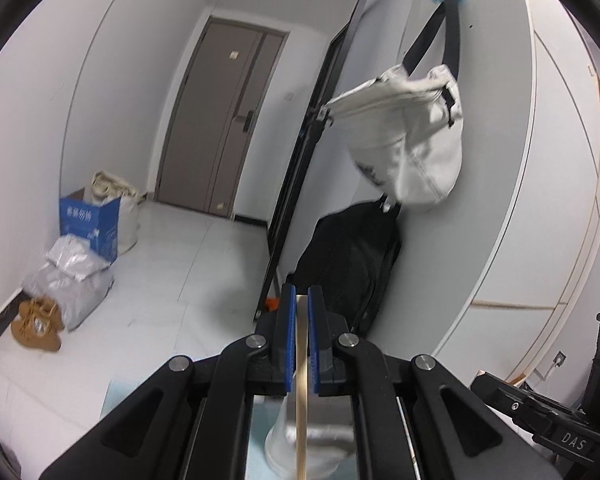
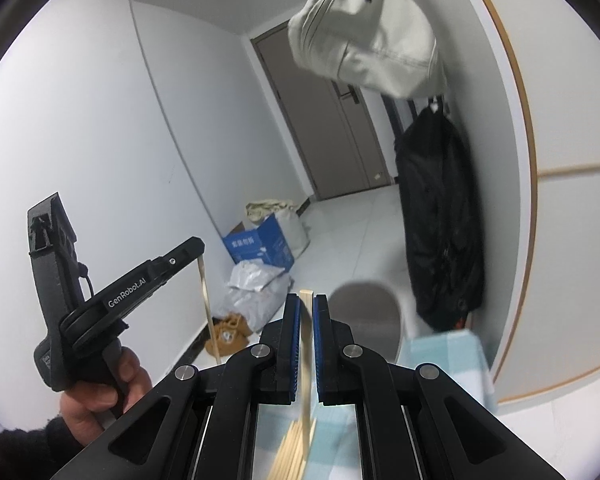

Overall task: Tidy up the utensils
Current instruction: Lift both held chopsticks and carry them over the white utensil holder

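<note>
My left gripper (image 1: 301,294) is shut on a thin wooden chopstick (image 1: 300,412) that hangs down between its blue pads, above a pale cup (image 1: 328,450). In the right wrist view, my right gripper (image 2: 305,300) is shut on another wooden chopstick (image 2: 306,344), which stands nearly upright. Under it, several loose chopsticks (image 2: 290,456) lie on a light blue checked cloth (image 2: 440,356). A blurred pale cup (image 2: 366,320) stands just beyond. At the left, a hand (image 2: 100,396) holds up the left gripper (image 2: 198,250), its chopstick (image 2: 206,304) dangling from the tip.
A white bag (image 1: 412,140) and a dark bag (image 1: 348,264) hang on the wall to the right. Across the tiled floor stand a blue box (image 1: 90,220), grey plastic bags (image 1: 70,276) and brown shoes (image 1: 36,326). A brown door (image 1: 220,120) closes the far end.
</note>
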Available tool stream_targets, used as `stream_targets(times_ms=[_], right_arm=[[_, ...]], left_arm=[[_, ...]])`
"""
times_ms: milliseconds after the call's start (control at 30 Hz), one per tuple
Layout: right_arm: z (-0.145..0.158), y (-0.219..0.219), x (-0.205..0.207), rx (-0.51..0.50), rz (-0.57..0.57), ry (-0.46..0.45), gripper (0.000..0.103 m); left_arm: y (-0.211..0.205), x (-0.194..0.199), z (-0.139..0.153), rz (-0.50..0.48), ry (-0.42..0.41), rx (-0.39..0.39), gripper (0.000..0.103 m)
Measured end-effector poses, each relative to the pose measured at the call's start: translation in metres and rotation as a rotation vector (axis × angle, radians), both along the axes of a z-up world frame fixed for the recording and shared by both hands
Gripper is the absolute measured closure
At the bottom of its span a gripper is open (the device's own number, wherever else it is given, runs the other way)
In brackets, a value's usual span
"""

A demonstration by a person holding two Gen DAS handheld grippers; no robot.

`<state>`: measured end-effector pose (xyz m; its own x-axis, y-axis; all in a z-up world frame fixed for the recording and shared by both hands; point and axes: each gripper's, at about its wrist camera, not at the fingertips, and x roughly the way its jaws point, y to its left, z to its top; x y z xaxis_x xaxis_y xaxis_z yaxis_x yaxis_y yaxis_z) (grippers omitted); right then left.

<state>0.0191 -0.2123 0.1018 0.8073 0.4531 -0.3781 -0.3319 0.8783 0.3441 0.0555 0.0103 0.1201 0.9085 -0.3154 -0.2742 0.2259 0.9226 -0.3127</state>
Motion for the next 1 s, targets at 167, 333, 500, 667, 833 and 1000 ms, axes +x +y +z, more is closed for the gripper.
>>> stream_targets(times_ms=[167, 333, 500, 667, 833, 1000], right_arm=[[0.033, -0.010, 0.030, -0.014, -0.011, 0.012, 0.098], [0.054, -0.017, 0.064, -0.004, -0.042, 0.001, 0.098], [0.062, -0.021, 0.091, -0.020, -0.081, -0.039, 0.098], [0.054, -0.021, 0.110, -0.059, -0.107, -0.056, 0.098], [0.039, -0.021, 0.122, -0.082, -0.119, -0.063, 0.098], [0.025, -0.018, 0.136, -0.087, -0.103, -0.045, 0.098]], left_arm=[[-0.014, 0.019, 0.018, -0.009, -0.059, 0.013, 0.101], [-0.028, 0.045, 0.027, -0.008, -0.105, 0.017, 0.101], [-0.036, 0.068, 0.021, -0.016, -0.143, 0.027, 0.101], [-0.039, 0.091, -0.002, -0.017, -0.124, 0.029, 0.101], [-0.044, 0.103, -0.020, -0.047, -0.108, 0.040, 0.101], [-0.048, 0.095, -0.035, -0.085, -0.121, 0.085, 0.101]])
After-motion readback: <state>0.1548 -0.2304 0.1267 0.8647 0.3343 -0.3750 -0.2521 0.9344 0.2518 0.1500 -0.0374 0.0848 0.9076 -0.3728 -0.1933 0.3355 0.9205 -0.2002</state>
